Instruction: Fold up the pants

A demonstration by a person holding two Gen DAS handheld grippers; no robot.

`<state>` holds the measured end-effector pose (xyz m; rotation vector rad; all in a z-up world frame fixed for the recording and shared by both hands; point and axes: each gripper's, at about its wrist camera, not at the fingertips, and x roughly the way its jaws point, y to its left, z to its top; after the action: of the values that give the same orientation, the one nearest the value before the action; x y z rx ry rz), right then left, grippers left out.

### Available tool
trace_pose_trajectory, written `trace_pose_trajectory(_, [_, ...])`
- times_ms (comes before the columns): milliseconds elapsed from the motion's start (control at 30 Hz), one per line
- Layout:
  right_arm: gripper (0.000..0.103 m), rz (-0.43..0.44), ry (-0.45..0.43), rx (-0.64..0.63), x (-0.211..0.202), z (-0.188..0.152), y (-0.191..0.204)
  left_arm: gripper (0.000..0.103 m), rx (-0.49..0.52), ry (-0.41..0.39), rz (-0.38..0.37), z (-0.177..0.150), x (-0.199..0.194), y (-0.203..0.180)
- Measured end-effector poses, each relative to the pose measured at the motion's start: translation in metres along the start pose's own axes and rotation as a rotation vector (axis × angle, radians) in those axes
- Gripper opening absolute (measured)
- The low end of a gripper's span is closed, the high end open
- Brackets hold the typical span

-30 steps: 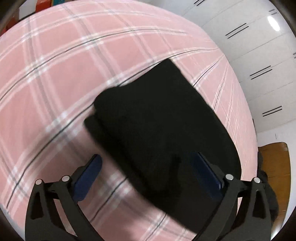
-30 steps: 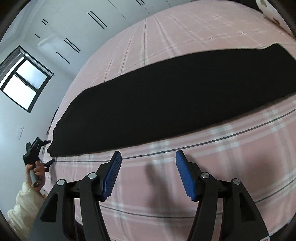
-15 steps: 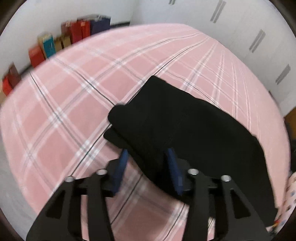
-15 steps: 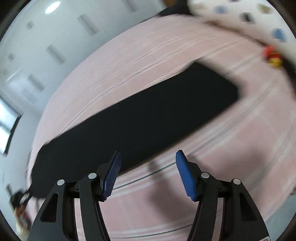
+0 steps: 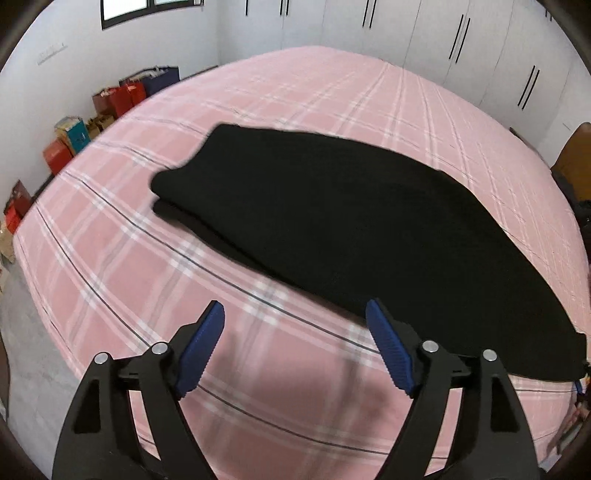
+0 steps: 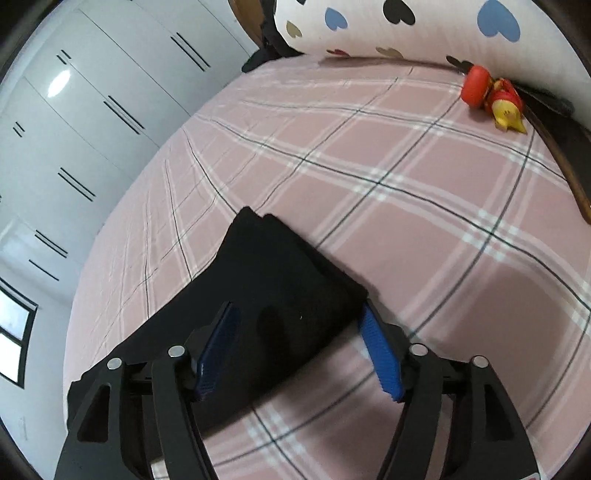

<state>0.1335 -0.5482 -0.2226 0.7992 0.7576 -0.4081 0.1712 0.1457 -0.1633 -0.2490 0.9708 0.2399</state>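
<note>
Left-wrist view: the black pants [image 5: 332,221] lie flat on the pink plaid bedsheet [image 5: 110,258] as one long strip, already doubled lengthwise. The long axis runs from the stacked end at upper left down to the lower right edge of the view. The left gripper [image 5: 295,350] hangs short of the near long edge. Its jaws have just been opening and now stand spread, with only bare sheet between them. The strip is ahead of this gripper and apart from it.

Right-wrist view: the opposite end of the pants [image 6: 288,288] lies directly under the right gripper [image 6: 299,350]. Its jaws have just been closing. The corner of the doubled fabric sits between the blue pads [image 6: 380,354], the right pad at the cloth's side edge, the left pad over the cloth. Whether the pads already press on the fabric cannot be told. From here the strip runs back toward lower left. A heart-print pillow [image 6: 406,29] and a red-and-yellow toy [image 6: 491,99] lie well beyond.

Judgement: the right gripper is nearer to a grip. The next fold would carry one end along the long axis toward the other.
</note>
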Motion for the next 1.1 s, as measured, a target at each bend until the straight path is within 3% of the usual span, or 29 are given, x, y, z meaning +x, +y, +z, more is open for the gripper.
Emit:
trace_pose_trajectory(33, [0.022, 0.044, 0.026, 0.025, 0.003, 0.001, -0.003, 0.077, -0.001, 0.007, -0.015, -0.002, 0.002, -0.004])
trace_pose_trajectory(100, [0.017, 0.059, 0.025, 0.034, 0.002, 0.002, 0.001, 0.077, 0.02, 0.007, -0.008, -0.007, 0.002, -0.011])
trace_pose_trajectory(300, [0.015, 0.099, -0.044, 0.039, -0.027, 0.017, 0.026, 0.077, 0.148, -0.028, 0.048, -0.014, 0.0, -0.019])
trace_pose_trajectory(467, [0.015, 0.138, -0.108, 0.025, -0.066, 0.03, 0.064, 0.077, 0.16, -0.03, 0.029, -0.015, -0.007, -0.01])
trace_pose_trajectory(600, [0.015, 0.205, -0.128, -0.069, -0.093, 0.027, 0.122, 0.077, 0.17, -0.055, 0.055, -0.011, -0.013, -0.005])
trace_pose_trajectory(767, [0.015, 0.336, -0.124, -0.229, -0.122, 0.005, 0.223, 0.077, 0.214, -0.086, 0.1, -0.004, -0.021, -0.007])
trace_pose_trajectory(967, [0.015, 0.45, -0.074, -0.413, -0.131, -0.043, 0.335, 0.077, 0.244, -0.112, 0.106, -0.003, -0.032, -0.001])
trace_pose_trajectory(1100, [0.015, 0.502, 0.0, -0.516, -0.115, -0.092, 0.399, 0.077, 0.238, -0.113, 0.096, -0.007, -0.035, 0.011])
